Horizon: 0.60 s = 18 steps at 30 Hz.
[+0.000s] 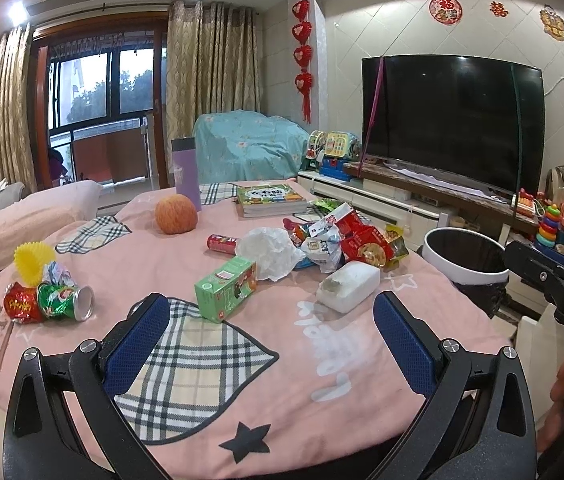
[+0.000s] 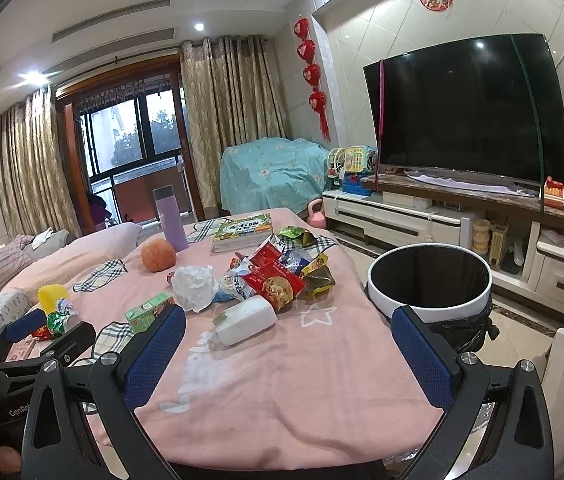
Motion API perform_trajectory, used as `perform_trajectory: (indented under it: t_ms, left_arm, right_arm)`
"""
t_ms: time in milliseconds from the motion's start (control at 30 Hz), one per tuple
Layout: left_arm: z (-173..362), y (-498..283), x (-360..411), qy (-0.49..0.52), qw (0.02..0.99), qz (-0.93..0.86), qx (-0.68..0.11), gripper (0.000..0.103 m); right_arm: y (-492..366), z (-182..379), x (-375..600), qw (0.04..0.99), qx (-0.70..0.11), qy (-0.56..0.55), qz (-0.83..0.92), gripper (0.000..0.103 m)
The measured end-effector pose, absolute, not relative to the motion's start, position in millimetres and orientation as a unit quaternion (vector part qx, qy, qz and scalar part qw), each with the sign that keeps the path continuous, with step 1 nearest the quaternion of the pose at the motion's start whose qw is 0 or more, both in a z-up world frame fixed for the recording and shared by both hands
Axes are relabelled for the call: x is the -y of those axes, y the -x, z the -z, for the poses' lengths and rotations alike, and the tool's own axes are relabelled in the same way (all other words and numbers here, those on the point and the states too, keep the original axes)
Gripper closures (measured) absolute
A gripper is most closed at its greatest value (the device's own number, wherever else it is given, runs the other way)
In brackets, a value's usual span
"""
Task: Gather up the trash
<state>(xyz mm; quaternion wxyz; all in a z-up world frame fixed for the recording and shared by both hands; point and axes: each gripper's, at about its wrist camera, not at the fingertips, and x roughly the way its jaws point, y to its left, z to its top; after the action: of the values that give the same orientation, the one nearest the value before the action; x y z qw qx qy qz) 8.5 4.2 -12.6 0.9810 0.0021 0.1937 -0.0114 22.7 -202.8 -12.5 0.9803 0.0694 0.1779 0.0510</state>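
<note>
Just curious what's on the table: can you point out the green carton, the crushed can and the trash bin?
green carton [image 1: 225, 288], left wrist view, its front face.
crushed can [image 1: 65, 300], left wrist view, its dented side.
trash bin [image 2: 428, 303], right wrist view, its white rim.

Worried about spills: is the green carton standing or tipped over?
Tipped over: the green carton lies on its long side on the pink cloth. Whether it holds liquid cannot be told.
</note>
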Motion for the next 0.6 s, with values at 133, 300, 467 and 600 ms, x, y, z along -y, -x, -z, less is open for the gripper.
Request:
perform_trajectory:
  t_ms: [133,300,467,600]
  left_arm:
    - [18,-16,-8,0.001,0.978,0.007,-0.207,0.000]
    - [30,-31,-22,0.016,0.972,-0.002,-0.233,0.000]
    - [44,-50,-37,0.030,0.965,-0.010,-0.262,0.000]
    - [54,-62,-48,0.033,0.959,-0.015,-0.279,0.000]
  right_arm:
    - [-27,15,201,0.978,-0.185,-0.072,-0.055,0.000]
    - [-41,19,198,0.974,-0.205,-0.072,-0.065,0.000]
    - [-59,28,191,0.967,-0.232,-0.070,-0.080,0.000]
    - [-72,32,186,0.961,-0.251,-0.072,-0.093,0.000]
